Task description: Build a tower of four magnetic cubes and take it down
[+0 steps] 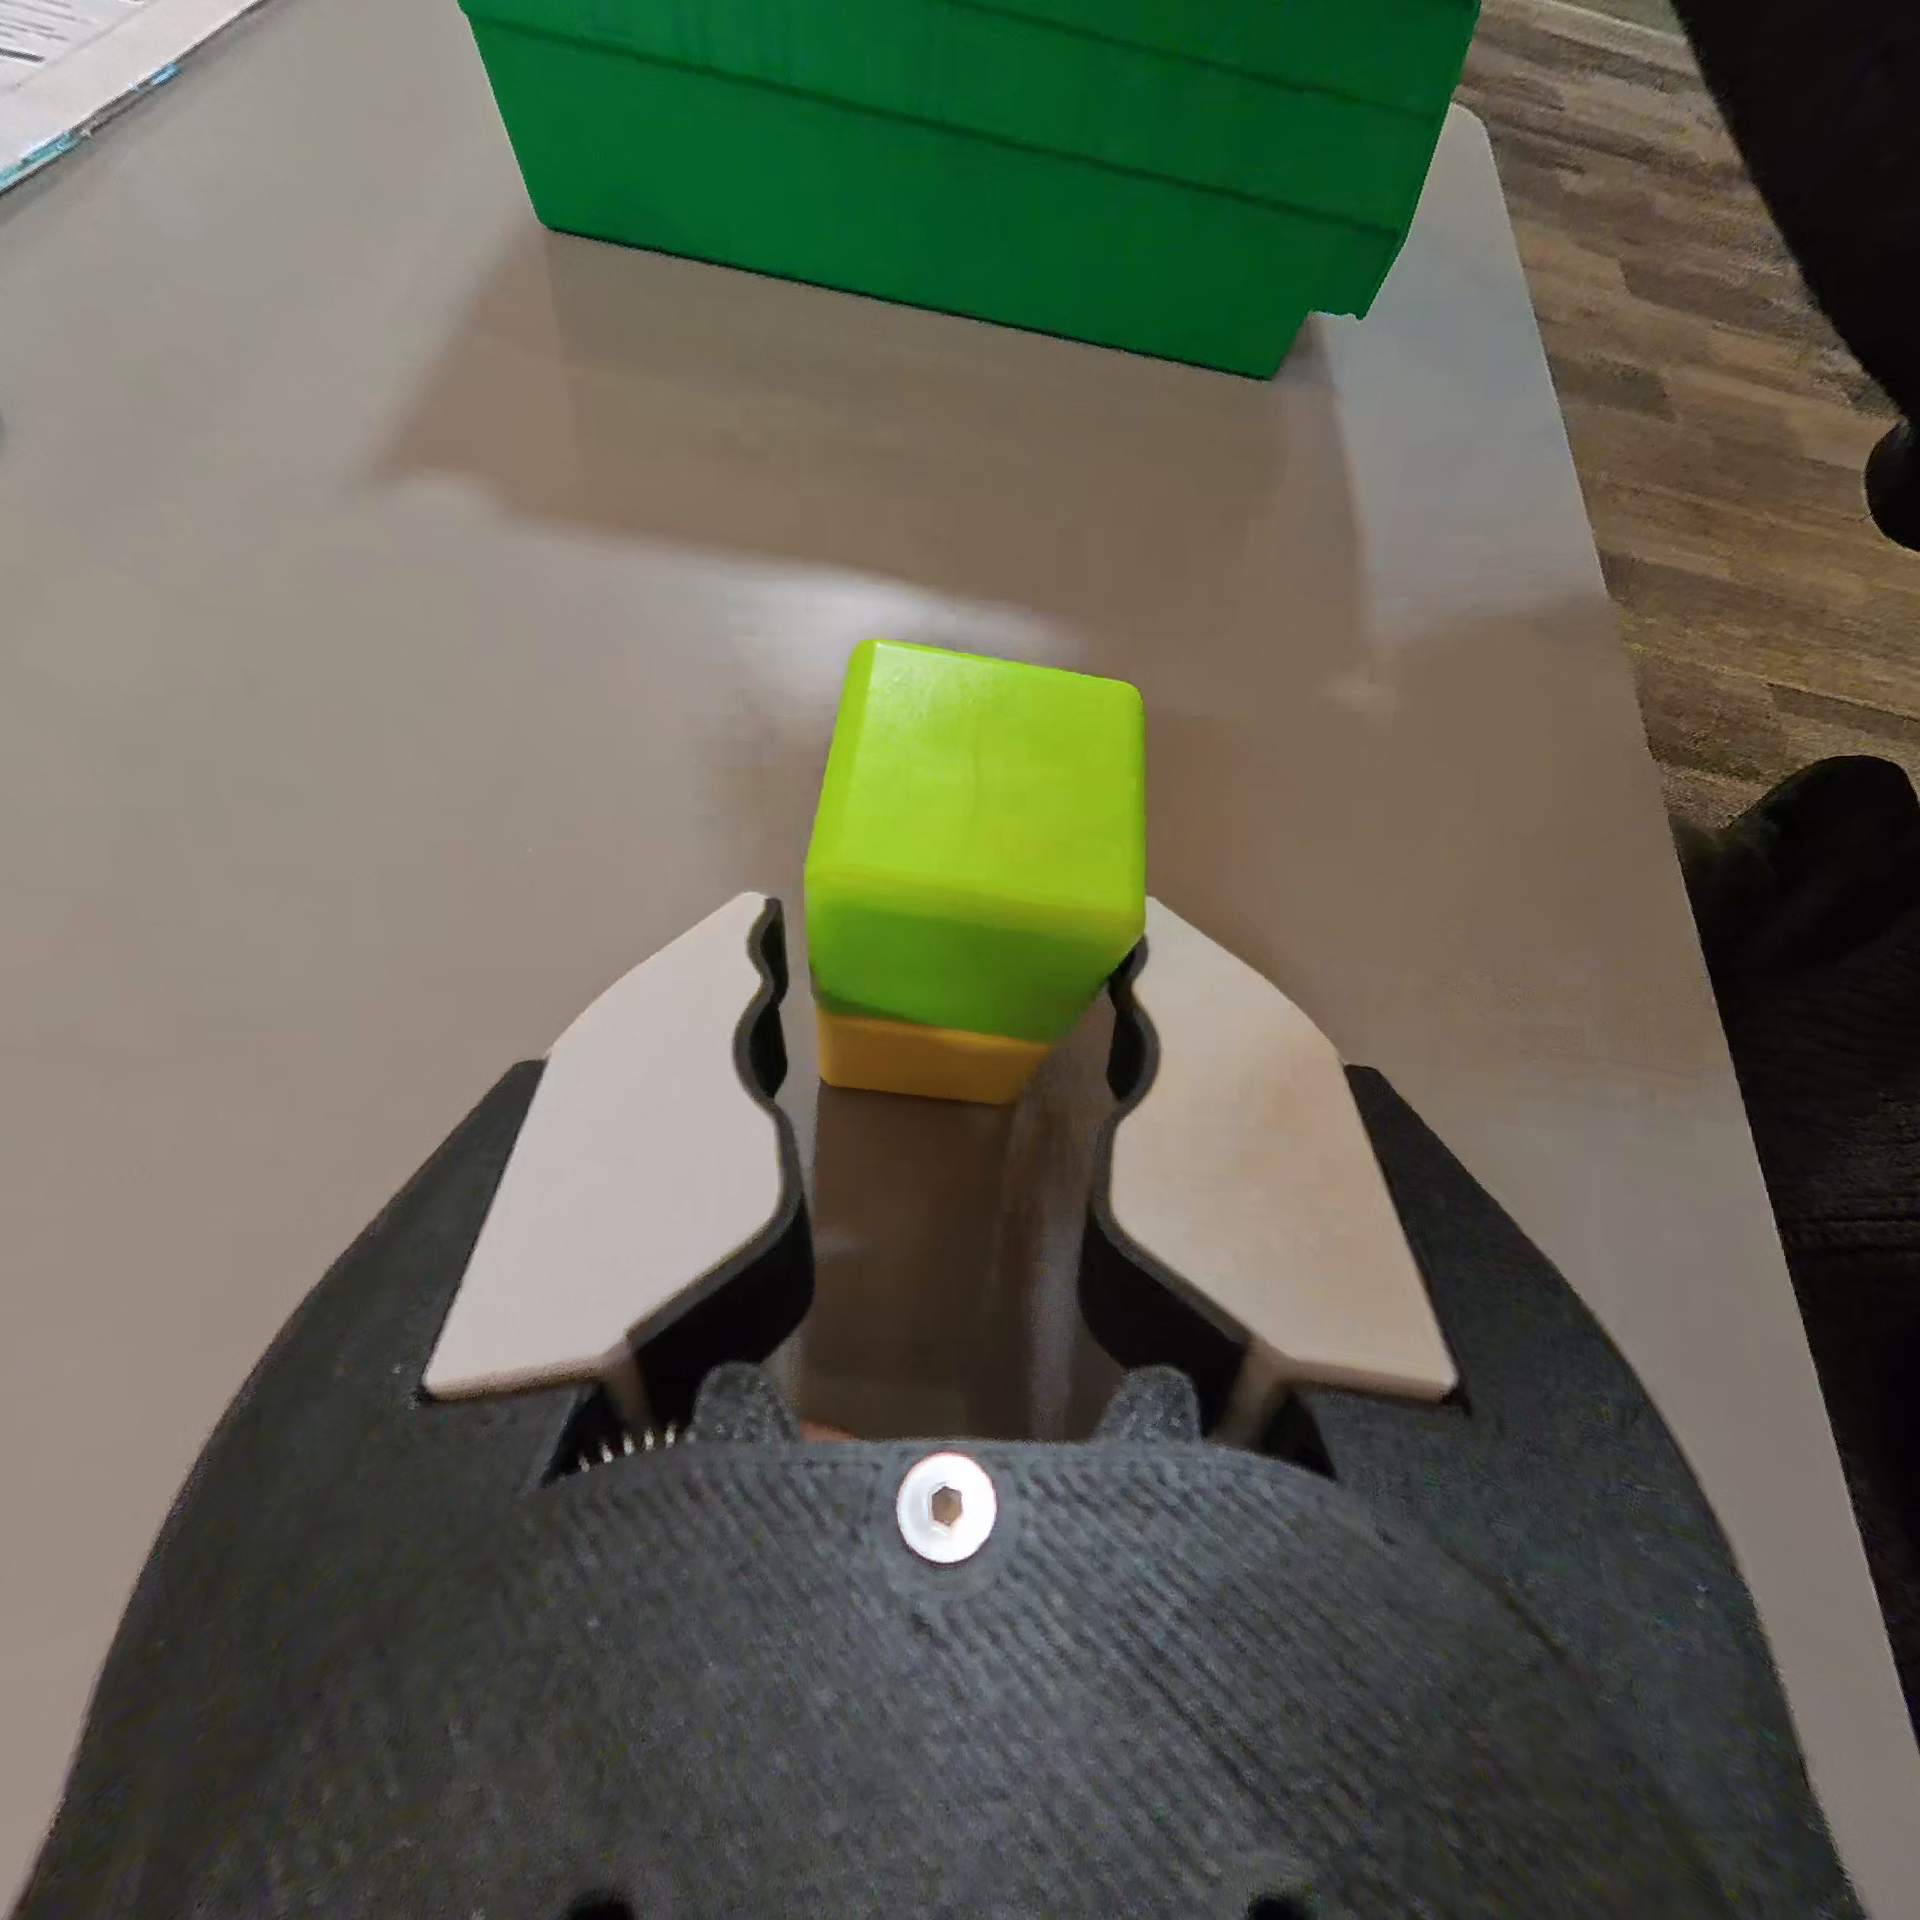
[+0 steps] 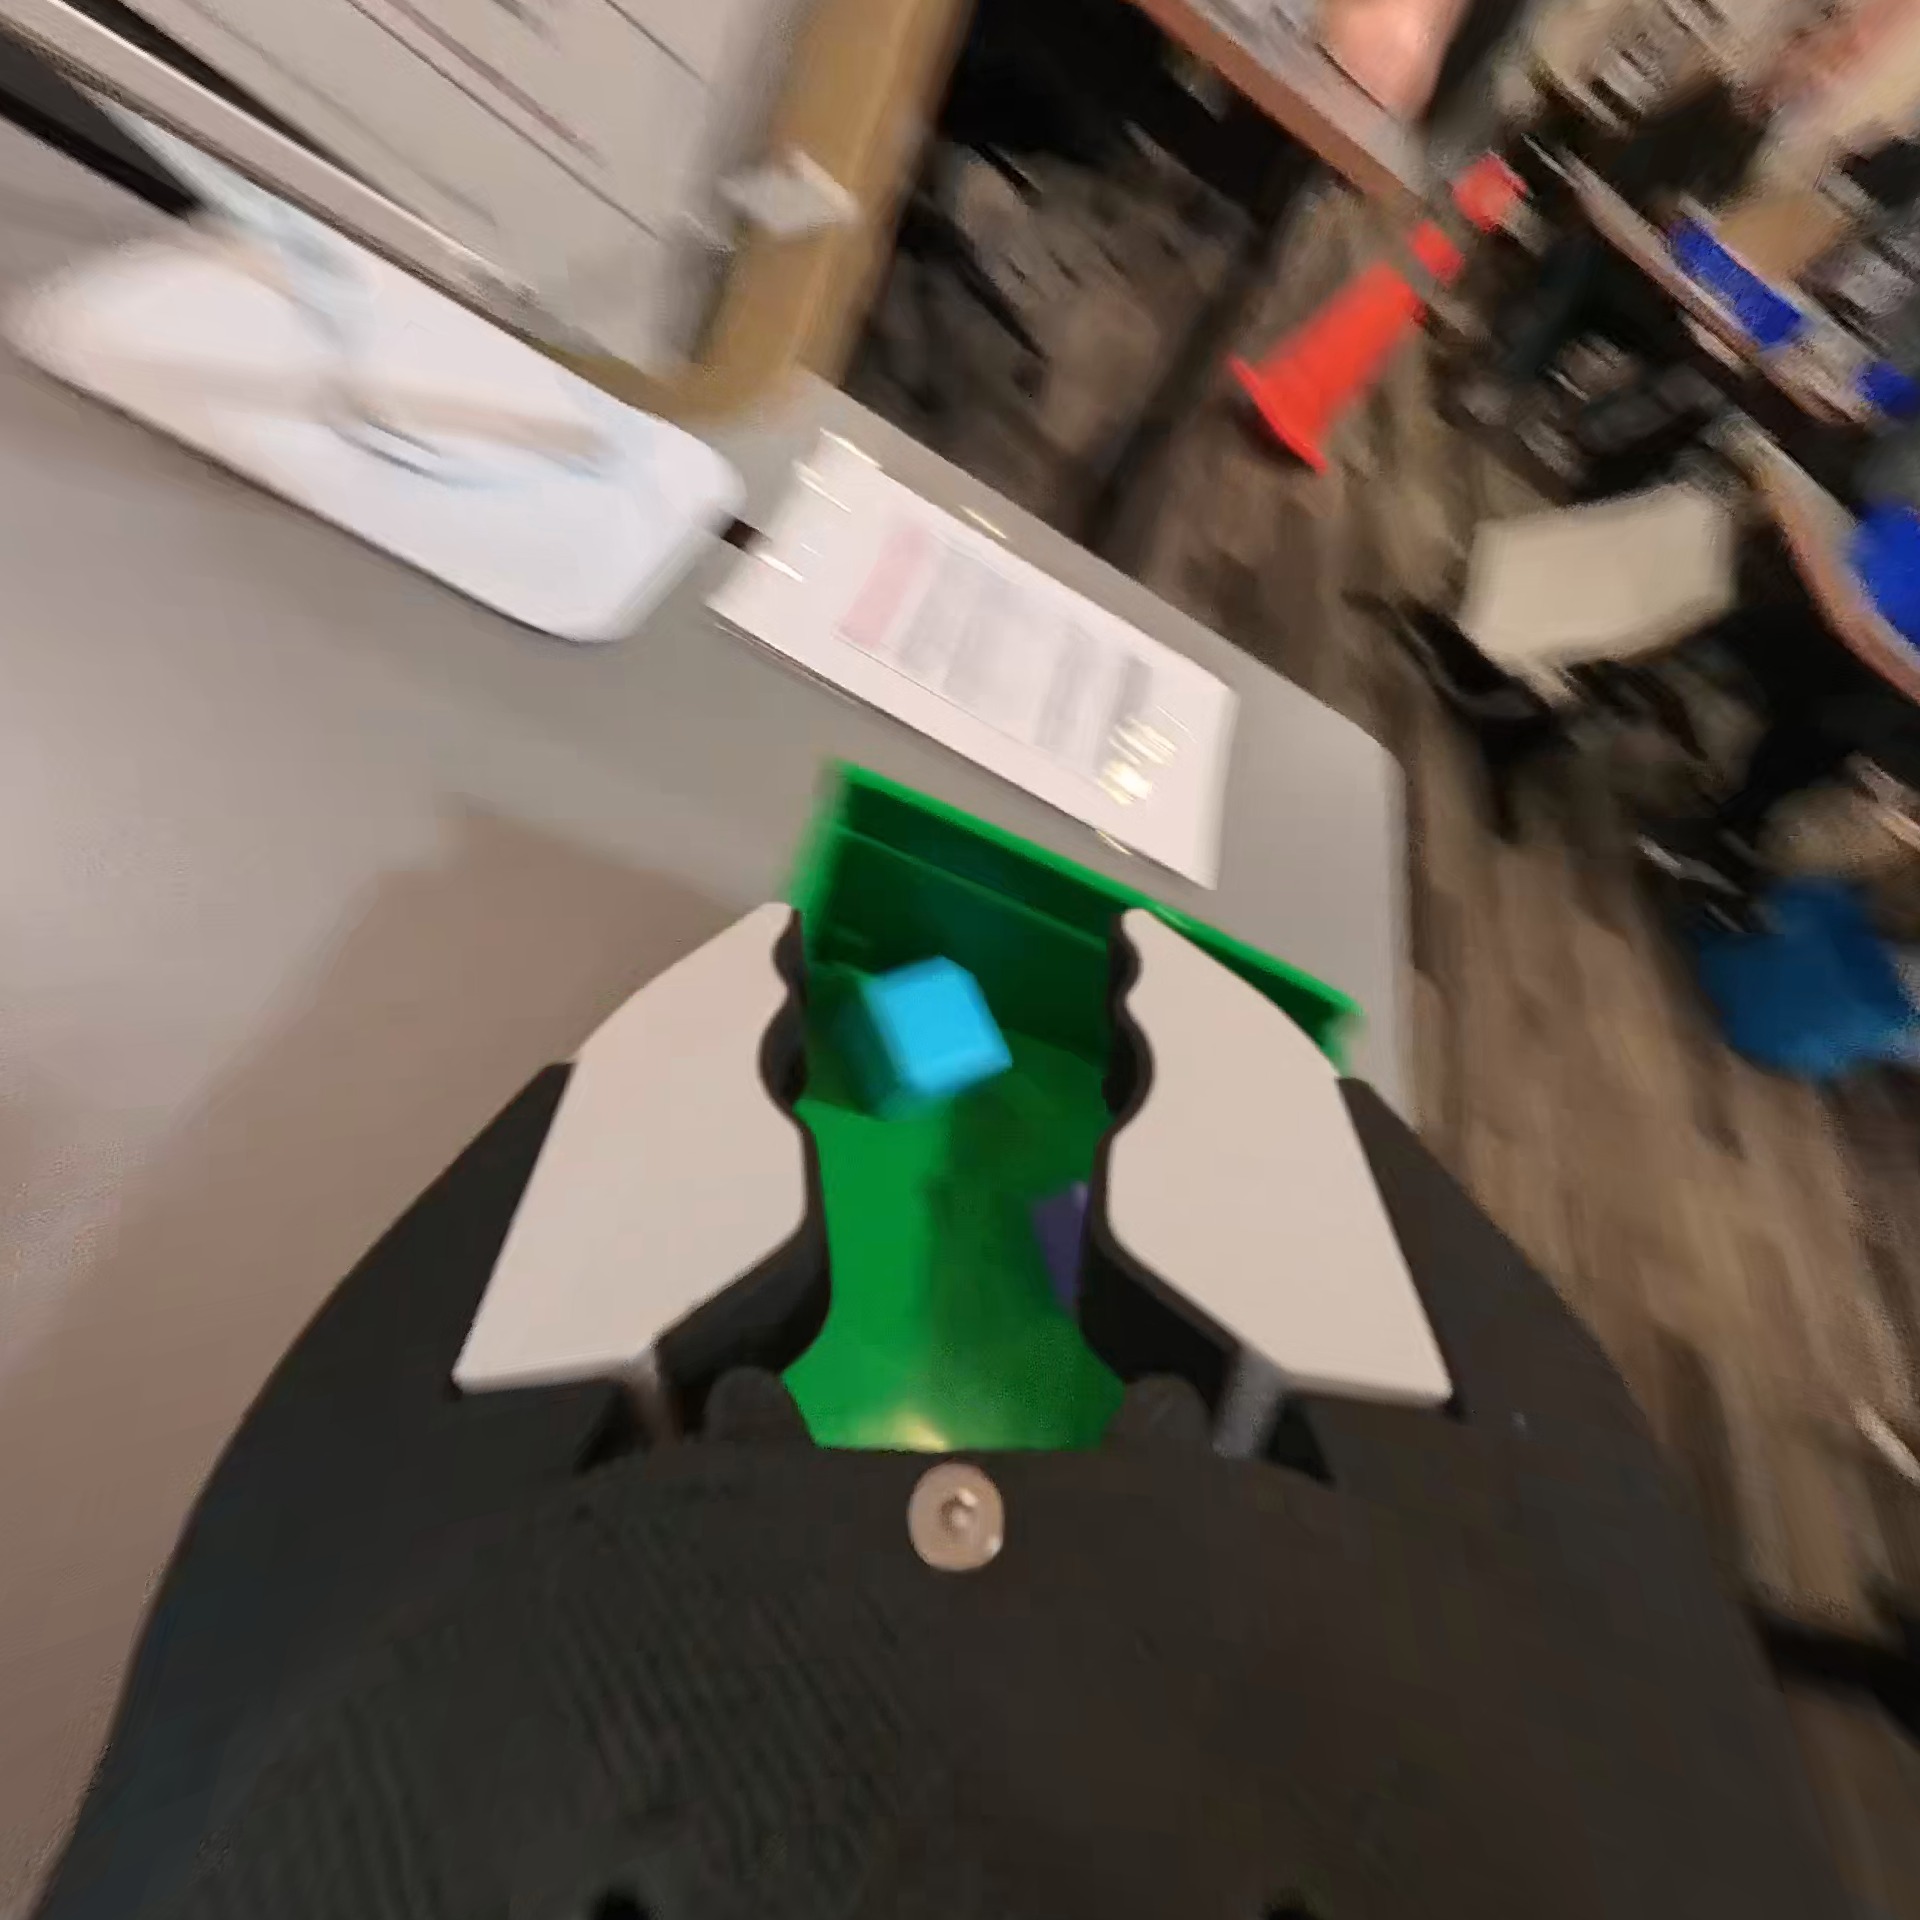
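Your left gripper sits low over the smooth beige table, its jaws spread around a lime-green plastic cube stacked on a yellow block. The right finger looks to touch the cube's lower right corner; the left finger stands just beside it with a thin gap, so you have no firm grip on it. Far ahead on the same table stands a dark green plastic bin, close to the table's right edge, with wood-pattern floor beyond.

Your right gripper hangs above that green bin, jaws open and holding nothing. Between the fingertips you see a sky-blue cube inside the bin, tilted on a corner, apart from both fingers. A dark purple shape shows near the right finger, too blurred to identify. Beyond the bin lie a printed white sheet and a white tray; far right, an orange traffic cone stands on the floor
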Tool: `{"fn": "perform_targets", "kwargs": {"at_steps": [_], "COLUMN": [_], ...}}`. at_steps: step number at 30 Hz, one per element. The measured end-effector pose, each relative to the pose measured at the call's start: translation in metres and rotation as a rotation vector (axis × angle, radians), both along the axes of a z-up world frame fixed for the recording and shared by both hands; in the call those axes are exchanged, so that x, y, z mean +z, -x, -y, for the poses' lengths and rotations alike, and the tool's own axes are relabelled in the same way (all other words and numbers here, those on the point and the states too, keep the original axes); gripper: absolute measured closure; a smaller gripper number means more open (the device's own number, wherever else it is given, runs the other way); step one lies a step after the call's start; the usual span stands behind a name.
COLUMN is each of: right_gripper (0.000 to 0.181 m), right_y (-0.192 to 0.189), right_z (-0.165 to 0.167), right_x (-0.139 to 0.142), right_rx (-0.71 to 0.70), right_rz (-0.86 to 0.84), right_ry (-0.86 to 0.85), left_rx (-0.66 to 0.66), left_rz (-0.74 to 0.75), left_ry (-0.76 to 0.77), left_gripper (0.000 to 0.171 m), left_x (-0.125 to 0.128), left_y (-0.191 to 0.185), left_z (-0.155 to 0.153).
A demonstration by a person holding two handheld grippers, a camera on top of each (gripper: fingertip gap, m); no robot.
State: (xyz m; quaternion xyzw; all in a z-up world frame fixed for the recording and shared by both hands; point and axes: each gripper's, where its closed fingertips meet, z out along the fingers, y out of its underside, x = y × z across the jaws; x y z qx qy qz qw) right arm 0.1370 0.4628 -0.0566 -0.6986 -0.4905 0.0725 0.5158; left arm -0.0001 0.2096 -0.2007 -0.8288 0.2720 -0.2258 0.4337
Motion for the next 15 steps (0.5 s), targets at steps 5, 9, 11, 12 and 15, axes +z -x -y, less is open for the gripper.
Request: {"fn": "perform_targets", "kwargs": {"at_steps": [5, 9, 11, 12, 15], "right_gripper": [0.109, 0.103, 0.103, 0.103, 0.103], "right_y": [0.09, 0.129, 0.141, 0.145, 0.153], "right_z": [0.142, 0.213, 0.233, 0.239, 0.25], "right_x": [0.0, -0.026, -0.044, -0.052, -0.072], "right_rx": [0.632, 0.849, 0.897, 0.909, 0.924], "right_rz": [-0.146, -0.159, -0.149, -0.143, -0.147], "right_ry": [0.209, 0.331, 0.351, 0.357, 0.38], "left_rx": [0.026, 0.033, 0.025, 0.024, 0.02], "left_rz": [-0.015, -0.057, -0.084, -0.097, -0.128], "left_ry": [-0.022, 0.003, 0.034, 0.047, 0.079], "left_gripper": [0.085, 0.084, 0.085, 0.085, 0.087], "left_x": [0.001, -0.005, -0.011, -0.014, -0.02], "left_y": [0.003, 0.005, 0.005, 0.005, 0.006], "left_z": [-0.002, 0.0, 0.002, 0.002, 0.004]}}
